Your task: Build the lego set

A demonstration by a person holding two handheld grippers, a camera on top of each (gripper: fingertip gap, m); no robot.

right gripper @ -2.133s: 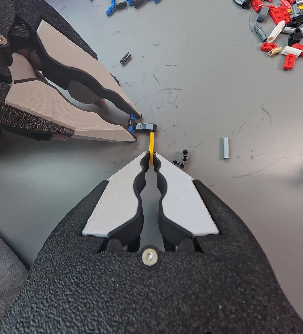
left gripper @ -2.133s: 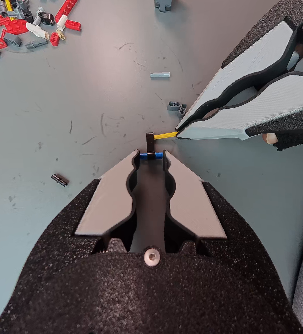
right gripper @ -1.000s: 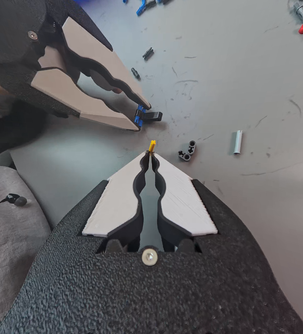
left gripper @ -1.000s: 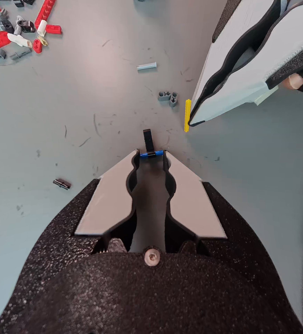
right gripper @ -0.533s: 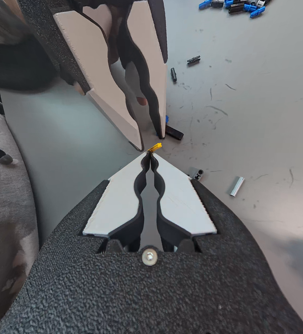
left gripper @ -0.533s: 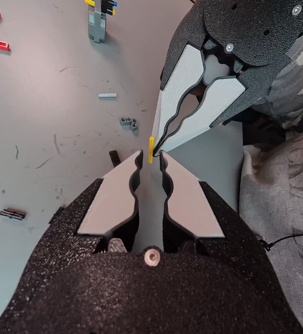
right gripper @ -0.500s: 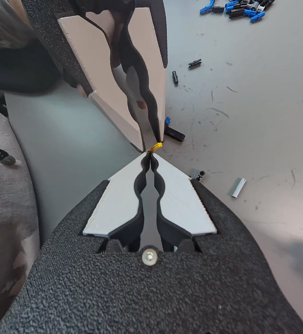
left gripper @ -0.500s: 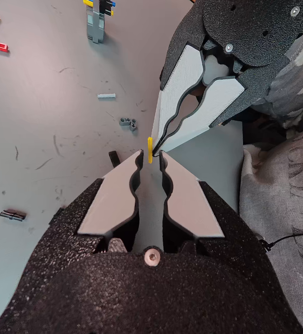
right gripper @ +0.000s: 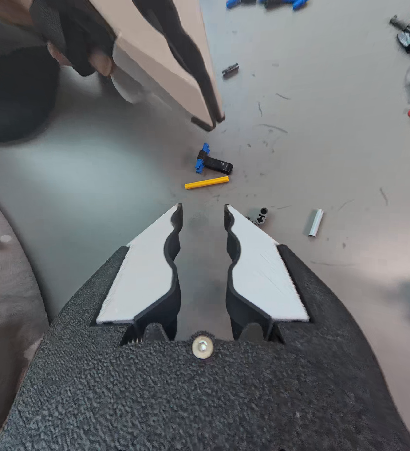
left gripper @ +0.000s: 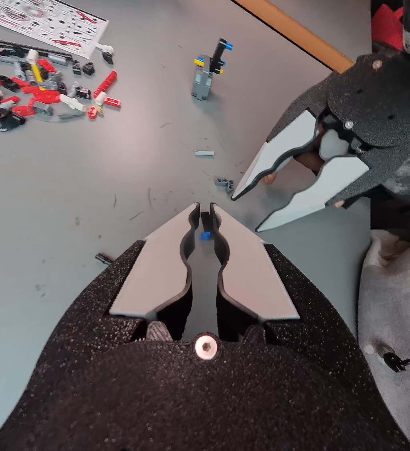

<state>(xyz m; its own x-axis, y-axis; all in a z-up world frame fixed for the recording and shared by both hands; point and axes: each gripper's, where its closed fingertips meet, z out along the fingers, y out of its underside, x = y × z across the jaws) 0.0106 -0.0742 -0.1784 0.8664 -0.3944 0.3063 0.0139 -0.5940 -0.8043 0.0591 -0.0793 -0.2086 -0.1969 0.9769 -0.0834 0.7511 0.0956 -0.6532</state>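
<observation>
A yellow axle (right gripper: 206,182) lies loose on the grey table (right gripper: 321,122), just ahead of my right gripper (right gripper: 202,206), which is open and empty. Just beyond it lies a black connector with a blue pin through it (right gripper: 213,162). My left gripper (left gripper: 204,203) hovers over that connector (left gripper: 205,219), seen through the gap between its fingers. It is shut to a thin slit and holds nothing. It also shows in the right wrist view (right gripper: 211,124), above the table. The right gripper shows open in the left wrist view (left gripper: 245,214). The axle is hidden in the left wrist view.
A grey and black partial build (left gripper: 204,73) stands at the back. A pile of red, black and grey parts (left gripper: 40,90) and an instruction sheet (left gripper: 45,26) lie far left. A light grey tube (left gripper: 204,153), a grey connector (left gripper: 224,184) and a black pin (left gripper: 102,257) lie loose. The gap from one gripper's tips to the other's is roughly 7 cm.
The right gripper has opened and the yellow axle has dropped to the table beside the black connector. The left gripper has closed further and both grippers have pulled back.
</observation>
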